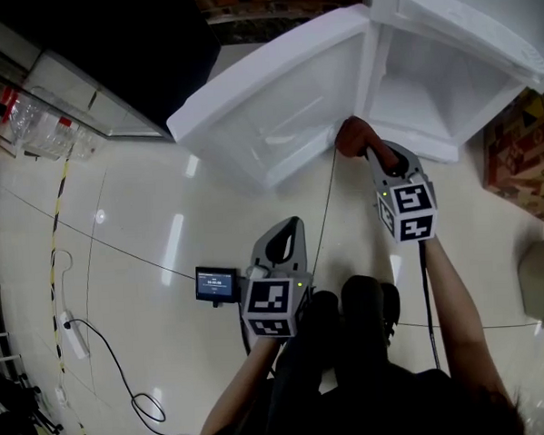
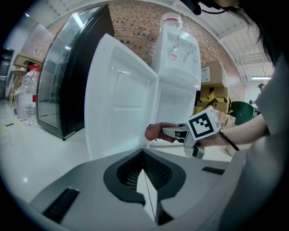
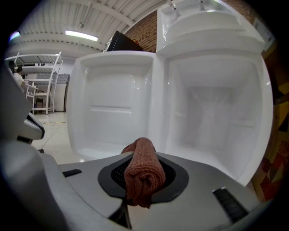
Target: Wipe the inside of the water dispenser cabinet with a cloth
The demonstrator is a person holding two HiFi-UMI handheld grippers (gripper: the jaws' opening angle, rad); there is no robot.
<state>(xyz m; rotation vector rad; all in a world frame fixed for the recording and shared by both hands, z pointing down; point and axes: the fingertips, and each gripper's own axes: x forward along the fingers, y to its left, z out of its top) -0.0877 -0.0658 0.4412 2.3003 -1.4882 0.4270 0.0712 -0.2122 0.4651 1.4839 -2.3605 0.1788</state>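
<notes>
Your water dispenser cabinet (image 1: 447, 94) stands open at the upper right of the head view, its white door (image 1: 266, 112) swung out toward upper centre. Your right gripper (image 1: 367, 148) is near the corner where door meets cabinet, jaws clamped on a rolled reddish-brown cloth (image 3: 143, 173). Your left gripper (image 1: 289, 227), low centre, hangs above the floor, jaws pressed together with nothing between them. A small screen (image 1: 216, 284) shows just left of it.

Water bottles (image 2: 27, 97), cardboard boxes (image 2: 211, 92), power strip (image 1: 71, 333)
</notes>
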